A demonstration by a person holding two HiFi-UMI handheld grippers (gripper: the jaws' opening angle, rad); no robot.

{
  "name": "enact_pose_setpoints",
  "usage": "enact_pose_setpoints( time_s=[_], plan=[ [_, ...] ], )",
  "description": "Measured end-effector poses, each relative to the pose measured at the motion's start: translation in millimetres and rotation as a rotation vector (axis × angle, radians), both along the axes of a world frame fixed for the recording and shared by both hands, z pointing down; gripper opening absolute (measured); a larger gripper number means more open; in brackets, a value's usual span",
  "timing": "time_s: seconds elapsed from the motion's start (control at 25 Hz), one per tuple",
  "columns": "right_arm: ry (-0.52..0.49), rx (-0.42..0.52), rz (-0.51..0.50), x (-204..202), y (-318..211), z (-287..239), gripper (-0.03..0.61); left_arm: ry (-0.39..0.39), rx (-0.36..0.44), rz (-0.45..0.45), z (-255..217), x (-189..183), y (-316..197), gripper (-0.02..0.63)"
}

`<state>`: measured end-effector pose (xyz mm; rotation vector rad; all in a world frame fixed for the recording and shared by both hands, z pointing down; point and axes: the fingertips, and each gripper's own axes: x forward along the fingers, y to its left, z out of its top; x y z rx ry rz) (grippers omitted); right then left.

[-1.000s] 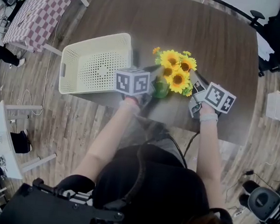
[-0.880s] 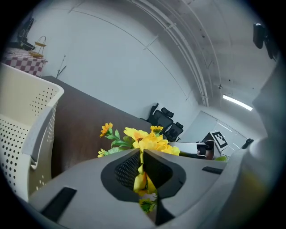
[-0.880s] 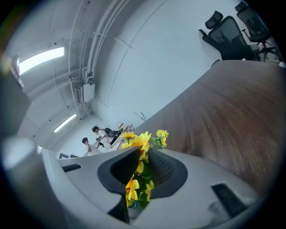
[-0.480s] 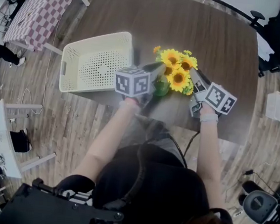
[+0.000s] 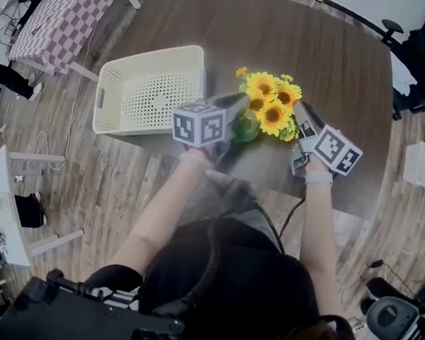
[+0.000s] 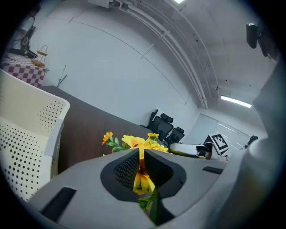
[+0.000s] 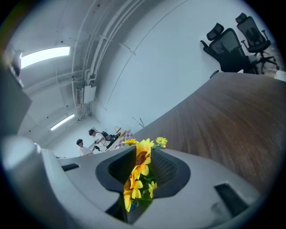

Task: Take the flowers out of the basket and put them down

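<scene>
1. Head view: the flowers [image 5: 268, 103], a bunch of yellow sunflowers on a green base [image 5: 245, 129], stand on the dark wooden table [image 5: 322, 56]. They are outside the cream basket [image 5: 149, 95], just to its right. The left gripper [image 5: 242, 104] reaches in from the near left and the right gripper [image 5: 300, 110] from the near right. The tips of both are lost against petals and leaves, so contact cannot be judged here. The left gripper's body covers part of the green base. The person's arms and torso fill the near half of the view.

2. Left gripper view: the left gripper's jaws have just been opening and stand a narrow slit apart. A yellow bloom and a scrap of green show in the slit, loose between the pads rather than clamped. The basket's perforated wall [image 6: 27, 147] rises at the left, cut off by the frame edge. The right gripper's marker cube [image 6: 220, 142] peeks over the near housing at far right.

3. Right gripper view: the right gripper's jaws have also just been opening and stand wider apart. Sunflower heads and leaves [image 7: 142, 161] stand in the gap, not pinched. The housing hides the lower stems. Office chairs [image 7: 232, 44] stand at the far right, and two far-off people [image 7: 87, 145] are too small to make out.
</scene>
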<state>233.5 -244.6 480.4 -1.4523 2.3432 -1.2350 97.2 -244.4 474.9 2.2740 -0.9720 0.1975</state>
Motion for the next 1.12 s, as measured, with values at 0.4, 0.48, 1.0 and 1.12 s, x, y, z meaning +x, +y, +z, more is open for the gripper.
enact_pose_setpoints(
  time_s=[0.4,0.48,1.0,1.12],
  plan=[
    [-0.001,0.046,0.002,1.8,8.2,-8.2,0.106,0.035,0.025,-0.044,-3.6,-10.3,8.4,0.037],
    [0.000,0.059,-0.003,-0.2,10.7,-10.5,0.106,0.036,0.031,-0.039,-4.2,-9.1,10.2,0.036],
    [-0.004,0.190,0.048,-16.8,43.3,-37.2,0.002,0.089,0.091,0.037,-20.0,-10.3,28.2,0.000],
    [-0.013,0.204,0.041,-28.5,54.2,-42.4,0.002,0.100,0.104,0.068,-22.9,-10.7,37.3,0.000]
  ],
)
